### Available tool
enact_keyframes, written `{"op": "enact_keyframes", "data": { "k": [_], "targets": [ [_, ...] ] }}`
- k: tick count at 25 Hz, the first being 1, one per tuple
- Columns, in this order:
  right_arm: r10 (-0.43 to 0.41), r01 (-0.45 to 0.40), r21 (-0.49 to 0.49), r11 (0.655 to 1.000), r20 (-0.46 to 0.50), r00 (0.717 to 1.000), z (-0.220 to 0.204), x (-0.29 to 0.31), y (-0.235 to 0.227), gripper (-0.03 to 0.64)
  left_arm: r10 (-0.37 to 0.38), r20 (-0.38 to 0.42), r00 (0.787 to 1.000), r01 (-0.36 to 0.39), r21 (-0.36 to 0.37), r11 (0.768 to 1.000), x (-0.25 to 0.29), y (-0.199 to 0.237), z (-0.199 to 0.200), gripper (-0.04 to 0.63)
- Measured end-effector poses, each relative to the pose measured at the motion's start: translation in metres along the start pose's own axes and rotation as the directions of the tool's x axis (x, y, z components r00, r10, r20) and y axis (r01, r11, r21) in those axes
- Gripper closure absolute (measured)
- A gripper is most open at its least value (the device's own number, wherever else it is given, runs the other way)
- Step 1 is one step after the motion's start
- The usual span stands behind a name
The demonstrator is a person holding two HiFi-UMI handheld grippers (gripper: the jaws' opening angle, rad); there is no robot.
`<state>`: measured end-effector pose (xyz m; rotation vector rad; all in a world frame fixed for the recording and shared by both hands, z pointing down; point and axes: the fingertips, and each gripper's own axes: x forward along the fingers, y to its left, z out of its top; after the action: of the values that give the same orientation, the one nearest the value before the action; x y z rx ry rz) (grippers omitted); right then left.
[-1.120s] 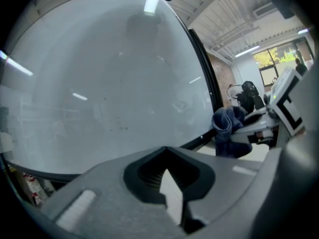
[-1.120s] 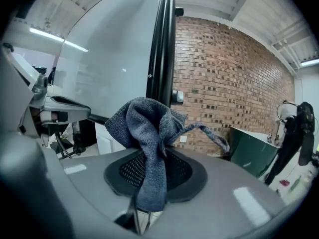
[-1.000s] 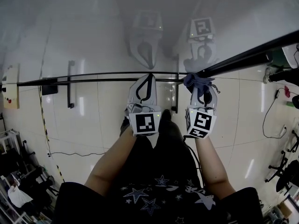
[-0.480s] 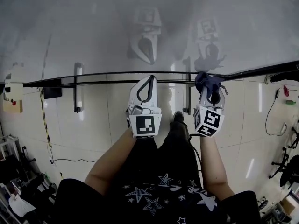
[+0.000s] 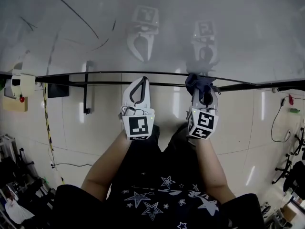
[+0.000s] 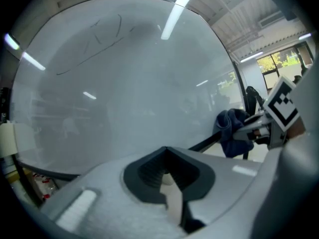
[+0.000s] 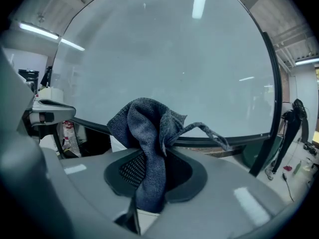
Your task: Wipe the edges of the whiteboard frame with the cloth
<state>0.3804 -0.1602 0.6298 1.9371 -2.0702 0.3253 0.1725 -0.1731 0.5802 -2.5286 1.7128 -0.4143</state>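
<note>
The whiteboard (image 5: 157,27) fills the top of the head view, and its black bottom frame edge (image 5: 95,73) runs across below it. My right gripper (image 5: 202,87) is shut on a dark blue cloth (image 5: 197,81), which presses against that frame edge. In the right gripper view the cloth (image 7: 144,133) bunches up out of the right gripper (image 7: 148,156) in front of the frame (image 7: 239,140). My left gripper (image 5: 143,80) is shut on nothing, with its tips at the frame just left of the cloth. The left gripper view shows the left gripper (image 6: 167,150) below the board, with the cloth (image 6: 231,131) off to the right.
Thin pen marks (image 5: 71,11) cross the board's upper left. A white box with a red button (image 5: 19,86) hangs at the frame's left end. A black bracket (image 5: 86,92) drops below the frame. Clutter (image 5: 12,175) lies lower left; chairs and cables (image 5: 288,166) are at the right.
The right gripper with the cloth has slid a little left along the bottom frame edge. The left gripper has shifted left with it. The frame now appears more level in view.
</note>
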Motion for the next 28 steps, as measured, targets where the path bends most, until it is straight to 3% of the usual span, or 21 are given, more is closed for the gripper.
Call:
{"op": "enact_keyframes", "data": {
  "k": [5, 10, 19, 23, 28],
  "targets": [
    [0.081, -0.081, -0.003, 0.997, -0.016, 0.997, 0.003, 0.004, 0.044, 0.537, 0.061, -0.040, 0.997, -0.062, -0.024, 0.998, -0.013, 0.031, -0.016, 0.591],
    [0.110, -0.110, 0.016, 0.994, -0.022, 0.994, 0.006, 0.014, 0.039, 0.537, 0.128, -0.066, 0.990, -0.129, -0.018, 0.991, -0.015, 0.047, -0.021, 0.591],
    [0.196, -0.197, -0.041, 0.980, -0.018, 0.980, 0.003, 0.022, 0.052, 0.537, 0.225, -0.073, 0.972, -0.225, 0.009, 0.974, -0.018, 0.070, -0.012, 0.591],
    [0.227, -0.232, -0.062, 0.971, -0.077, 0.971, -0.002, 0.021, 0.076, 0.537, 0.224, -0.069, 0.972, -0.224, 0.000, 0.974, -0.027, 0.084, -0.014, 0.591],
    [0.210, -0.212, -0.067, 0.975, -0.038, 0.977, 0.007, 0.030, 0.126, 0.537, 0.201, -0.053, 0.978, -0.202, -0.010, 0.979, -0.040, 0.132, -0.025, 0.591]
  ]
}}
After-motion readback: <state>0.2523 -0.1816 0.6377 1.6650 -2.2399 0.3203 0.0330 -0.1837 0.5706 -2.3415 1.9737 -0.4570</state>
